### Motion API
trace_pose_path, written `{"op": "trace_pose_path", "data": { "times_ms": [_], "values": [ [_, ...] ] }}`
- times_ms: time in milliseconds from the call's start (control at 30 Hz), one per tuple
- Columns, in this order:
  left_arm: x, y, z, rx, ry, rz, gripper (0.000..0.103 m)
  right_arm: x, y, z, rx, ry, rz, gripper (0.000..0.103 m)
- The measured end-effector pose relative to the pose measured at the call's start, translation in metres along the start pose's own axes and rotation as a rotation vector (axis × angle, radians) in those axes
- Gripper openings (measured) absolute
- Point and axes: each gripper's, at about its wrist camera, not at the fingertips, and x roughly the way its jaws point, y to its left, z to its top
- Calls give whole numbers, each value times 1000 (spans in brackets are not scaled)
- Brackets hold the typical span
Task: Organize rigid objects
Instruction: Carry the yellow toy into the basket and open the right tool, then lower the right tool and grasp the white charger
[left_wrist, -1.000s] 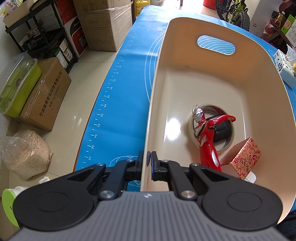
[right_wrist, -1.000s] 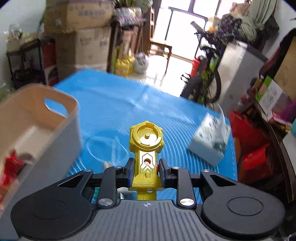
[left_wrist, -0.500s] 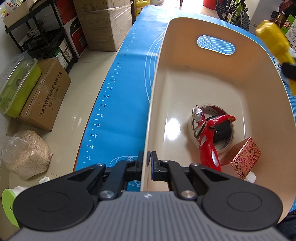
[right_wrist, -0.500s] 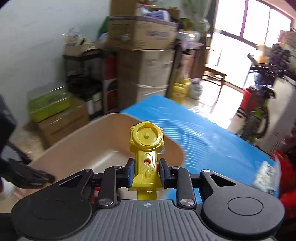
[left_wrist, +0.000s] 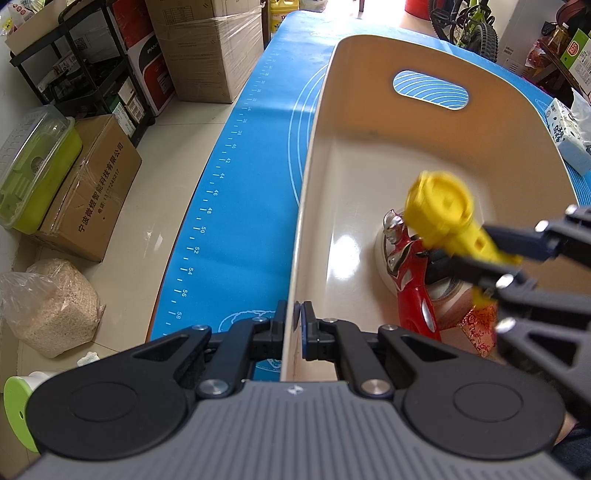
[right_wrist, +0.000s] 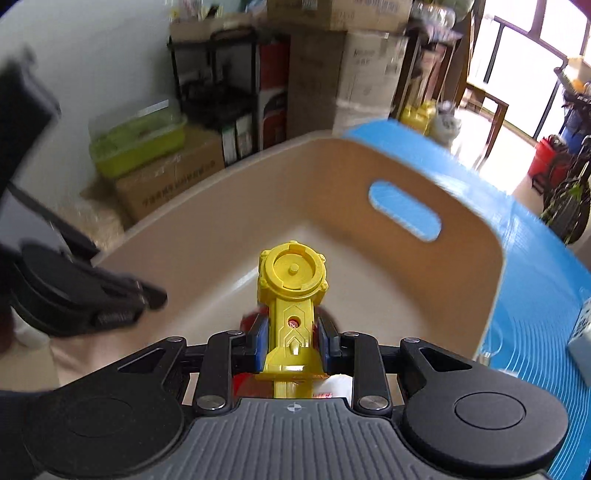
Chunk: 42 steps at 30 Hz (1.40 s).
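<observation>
A beige plastic bin (left_wrist: 369, 140) with a handle slot stands on the blue mat (left_wrist: 258, 155). My left gripper (left_wrist: 298, 325) is shut on the bin's near rim. Inside the bin lie a red and silver action figure (left_wrist: 410, 273), a roll of tape (left_wrist: 384, 258) under it and a red patterned box (left_wrist: 480, 328). My right gripper (right_wrist: 291, 341) is shut on a yellow toy launcher (right_wrist: 291, 295) and hangs over the bin's inside (right_wrist: 369, 288). In the left wrist view the yellow launcher (left_wrist: 443, 214) hovers above the figure.
A tissue pack (left_wrist: 569, 136) lies on the mat right of the bin. On the floor to the left are cardboard boxes (left_wrist: 92, 188), a green lidded container (left_wrist: 33, 166), a bag of grain (left_wrist: 51, 302) and a black shelf (left_wrist: 85, 62). A bicycle (left_wrist: 469, 22) stands beyond the table.
My right gripper has carried the yellow launcher leftward from over the mat to over the inside of the bin. The left gripper has kept still on the rim.
</observation>
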Motion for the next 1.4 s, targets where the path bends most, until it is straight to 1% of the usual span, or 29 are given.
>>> {"op": "trace_pose_path", "data": {
  "times_ms": [67, 167, 200, 233, 267, 300, 333, 433, 633, 767, 933, 1000, 1100, 1233, 1400],
  "values": [
    [0, 0, 0, 0, 0, 0, 8, 8, 2, -4, 1, 33, -1, 36],
    [0, 0, 0, 1, 0, 1, 8, 13, 3, -4, 3, 43, -5, 36],
    [0, 0, 0, 1, 0, 1, 8, 13, 2, -3, 10, 49, -1, 37],
    [0, 0, 0, 0, 0, 1, 8, 13, 1, -3, 18, 53, 0, 43],
    [0, 0, 0, 1, 0, 1, 8, 12, 0, -2, 25, 49, 2, 44],
    [0, 0, 0, 1, 0, 2, 8, 10, -1, -2, 28, 40, 5, 47],
    [0, 0, 0, 1, 0, 2, 8, 7, -2, -3, 28, 30, 3, 54],
    [0, 0, 0, 0, 0, 1, 8, -3, -7, -4, 45, -4, 5, 64],
    [0, 0, 0, 0, 0, 0, 8, -36, -29, -2, 102, -80, -2, 69],
    [0, 0, 0, 0, 0, 0, 8, -59, -55, -3, 141, -129, -50, 71],
    [-1, 0, 0, -1, -3, -2, 8, -73, -97, -13, 181, -142, -146, 71],
    [-1, -1, 0, -1, -2, -2, 8, -73, -114, -18, 199, -132, -191, 71],
    [-1, 0, 0, -1, -2, -1, 8, -66, -139, -29, 251, -103, -223, 71],
    [-1, 0, -1, 2, -3, 1, 8, -51, -162, -41, 259, -48, -285, 71],
    [-1, -1, -1, 4, -3, 5, 8, -26, -183, -57, 311, 11, -306, 71]
  ]
}}
